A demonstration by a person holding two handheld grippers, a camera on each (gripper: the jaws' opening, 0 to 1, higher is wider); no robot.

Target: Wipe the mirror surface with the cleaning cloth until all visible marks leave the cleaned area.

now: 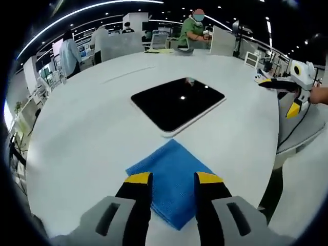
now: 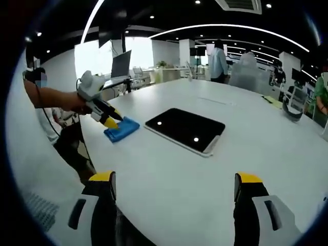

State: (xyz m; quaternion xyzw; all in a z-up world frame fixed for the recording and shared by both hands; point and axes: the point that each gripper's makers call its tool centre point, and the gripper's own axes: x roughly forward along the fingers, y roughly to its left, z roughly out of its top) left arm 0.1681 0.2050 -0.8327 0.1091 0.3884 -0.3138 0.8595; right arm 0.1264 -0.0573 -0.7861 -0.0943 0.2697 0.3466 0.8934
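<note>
Here: dark glossy mirror (image 1: 177, 103) beside folded blue cloth (image 1: 173, 184); both claws agape, empty.

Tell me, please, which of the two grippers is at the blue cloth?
The left gripper: its open jaws straddle the blue cloth. The right gripper hovers apart, across from the mirror.
</note>
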